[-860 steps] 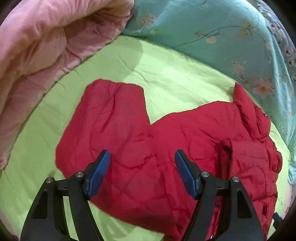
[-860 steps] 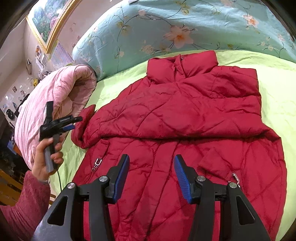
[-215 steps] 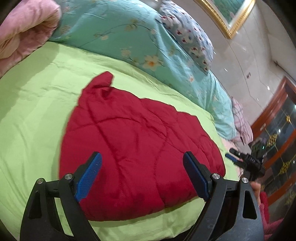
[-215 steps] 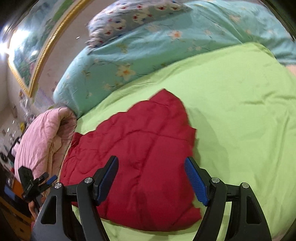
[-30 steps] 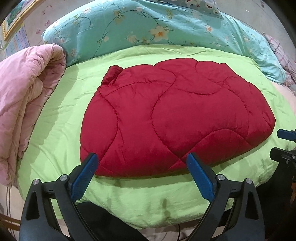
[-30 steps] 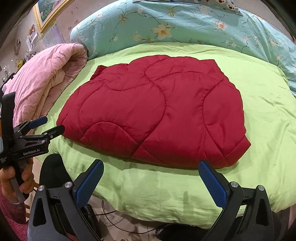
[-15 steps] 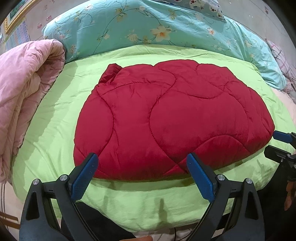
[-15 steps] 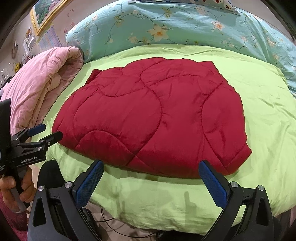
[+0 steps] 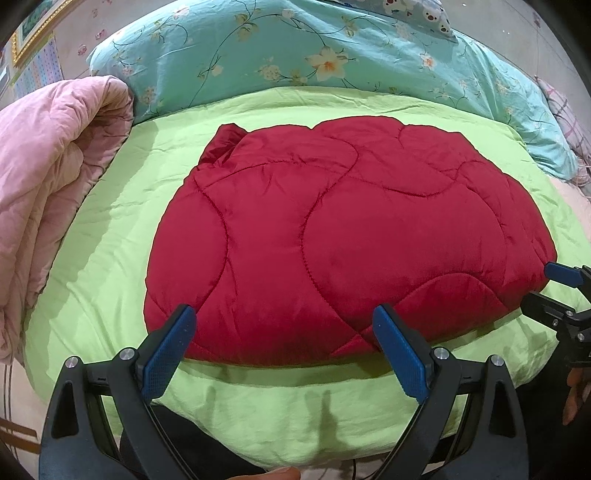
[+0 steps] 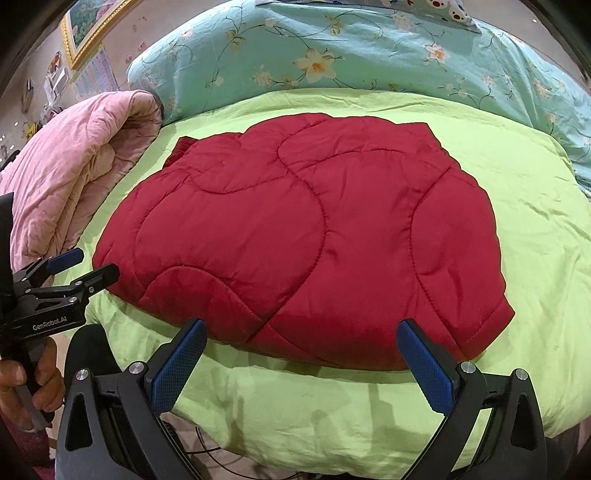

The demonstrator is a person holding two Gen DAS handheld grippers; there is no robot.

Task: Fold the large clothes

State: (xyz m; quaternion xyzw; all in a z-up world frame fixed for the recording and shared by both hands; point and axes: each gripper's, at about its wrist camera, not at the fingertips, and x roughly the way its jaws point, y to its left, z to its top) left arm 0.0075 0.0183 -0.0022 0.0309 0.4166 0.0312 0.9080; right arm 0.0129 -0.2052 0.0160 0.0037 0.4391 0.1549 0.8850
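Observation:
A red quilted jacket [image 9: 343,236] lies folded into a compact rounded bundle on the lime-green bedsheet [image 9: 122,221]; it also shows in the right wrist view [image 10: 310,236]. My left gripper [image 9: 284,347] is open and empty, held just off the bed's front edge near the bundle's front hem. My right gripper [image 10: 301,358] is open and empty, at the front edge too. The left gripper shows from the side in the right wrist view [image 10: 81,266], and the right gripper shows at the right edge of the left wrist view [image 9: 554,288].
A rolled pink quilt [image 9: 48,177] lies along the bed's left side. A turquoise floral duvet [image 9: 314,51] is piled along the back. The sheet hangs over the bed's front edge [image 10: 332,424]. A framed picture [image 10: 96,26] hangs on the wall at back left.
Both grippers have drifted slightly closer to the bed, so the folded jacket looms a little larger. The jacket has not moved. Both grippers stay open.

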